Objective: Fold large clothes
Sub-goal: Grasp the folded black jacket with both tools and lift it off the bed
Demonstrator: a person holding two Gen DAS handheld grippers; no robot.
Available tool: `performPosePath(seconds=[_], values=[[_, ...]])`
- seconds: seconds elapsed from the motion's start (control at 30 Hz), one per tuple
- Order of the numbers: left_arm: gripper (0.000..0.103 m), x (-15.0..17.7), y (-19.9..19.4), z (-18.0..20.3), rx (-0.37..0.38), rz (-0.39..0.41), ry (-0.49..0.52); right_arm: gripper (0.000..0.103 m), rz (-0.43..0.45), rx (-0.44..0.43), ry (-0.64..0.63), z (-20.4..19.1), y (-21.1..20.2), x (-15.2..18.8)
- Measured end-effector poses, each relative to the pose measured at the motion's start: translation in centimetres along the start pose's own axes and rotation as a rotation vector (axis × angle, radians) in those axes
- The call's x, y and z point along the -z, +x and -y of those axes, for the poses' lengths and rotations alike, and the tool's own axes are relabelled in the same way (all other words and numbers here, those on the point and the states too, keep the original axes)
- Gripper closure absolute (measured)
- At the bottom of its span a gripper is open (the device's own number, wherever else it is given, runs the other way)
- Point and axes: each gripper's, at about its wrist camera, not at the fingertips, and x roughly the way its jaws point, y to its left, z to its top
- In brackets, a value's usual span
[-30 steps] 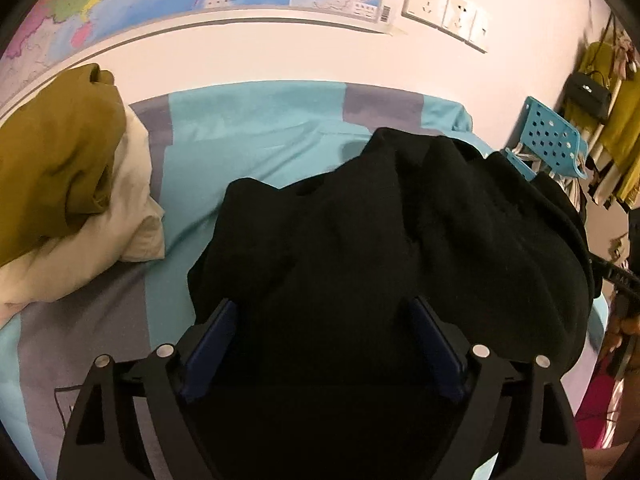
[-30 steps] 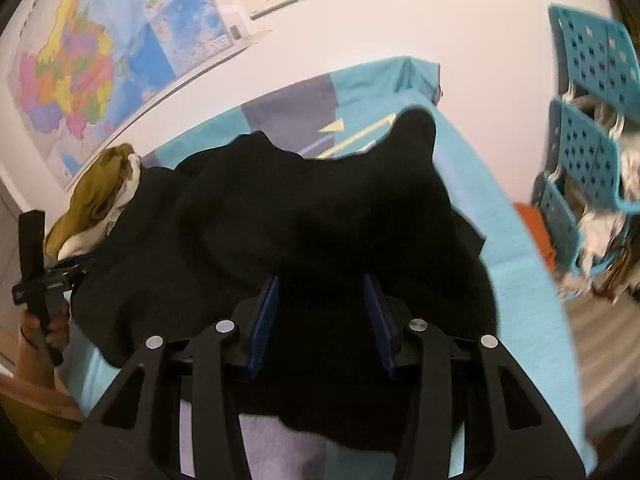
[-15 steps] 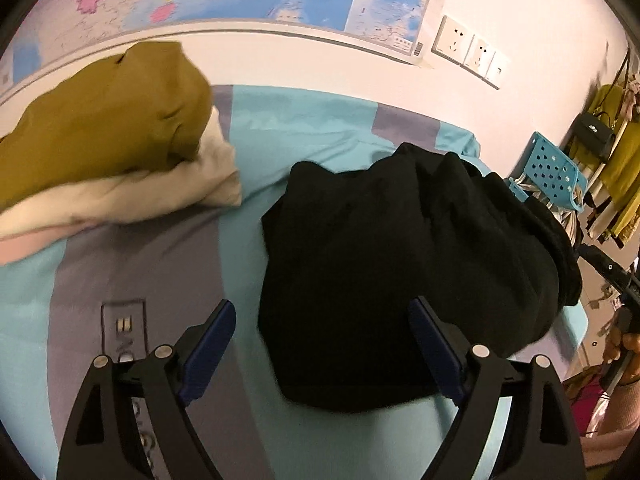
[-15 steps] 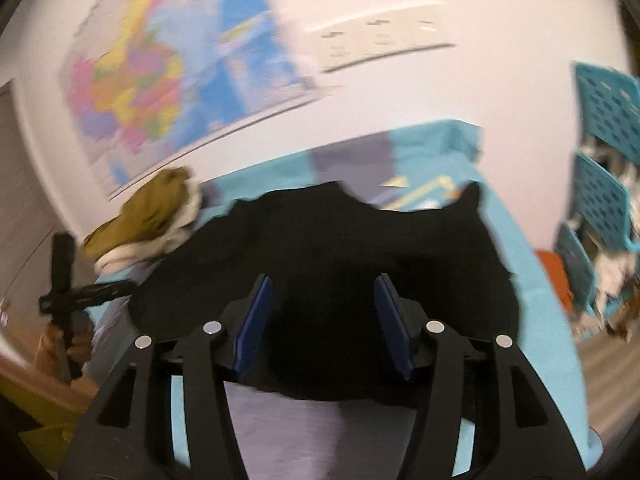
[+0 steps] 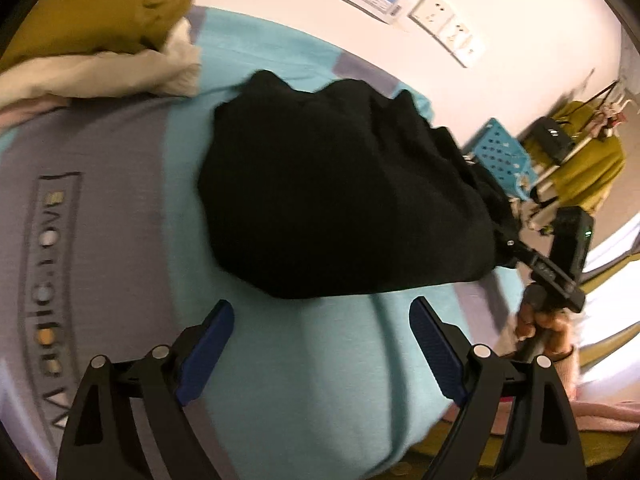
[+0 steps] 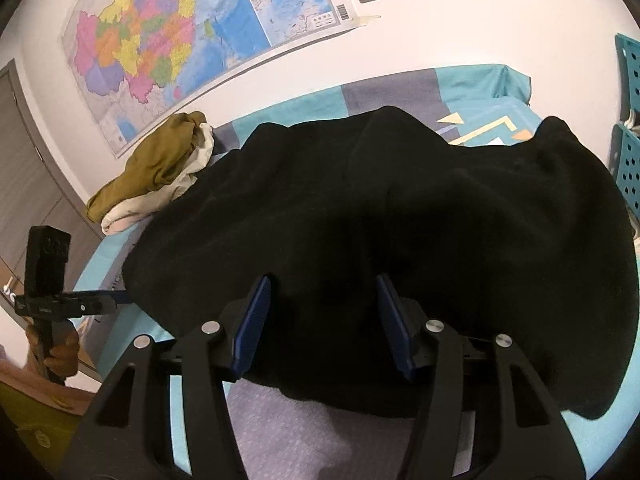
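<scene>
Since a moment ago you have drawn your left hand-held gripper (image 5: 322,338) back off the black garment (image 5: 340,200), and it now hovers over bare turquoise bed sheet (image 5: 304,380) with its jaws spread wide and nothing between them. The garment lies bunched on the bed just beyond those fingertips, not touching them. Your right hand-held gripper (image 6: 320,312) has dropped low against the garment's (image 6: 380,240) near edge, jaws partly parted with black cloth lying between the blue pads (image 6: 252,320); whether the pads actually pinch it, you cannot tell. In the left wrist view your right hand (image 5: 540,328) grasps its handle at the garment's right side, where the gripper's fingers are hidden behind the cloth. The olive and cream clothes pile (image 6: 156,172) sits beyond the garment's left end, against the wall. The left wrist view is motion-blurred, so the garment's folds are hard to read.
</scene>
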Motion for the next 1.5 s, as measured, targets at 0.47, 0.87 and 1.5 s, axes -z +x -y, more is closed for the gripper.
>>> performPosePath(seconds=[0.47,0.87,1.5], values=[[0.007,-3.2,3.2,-0.8,0.3,0.042,-0.261,0.026,0.003,-0.191,0.299,4.6,-7.2,4.8],[0.007,-5.4,4.9,2.0,0.075,0.079,-0.124,0.005,0.075,0.028,0.38,6.3,-4.0,2.3],[0.007,-6.7,6.3,2.2,0.033,0.08,-0.057,0.006,0.112,0.07,0.447,5.5,-1.7,0.9]])
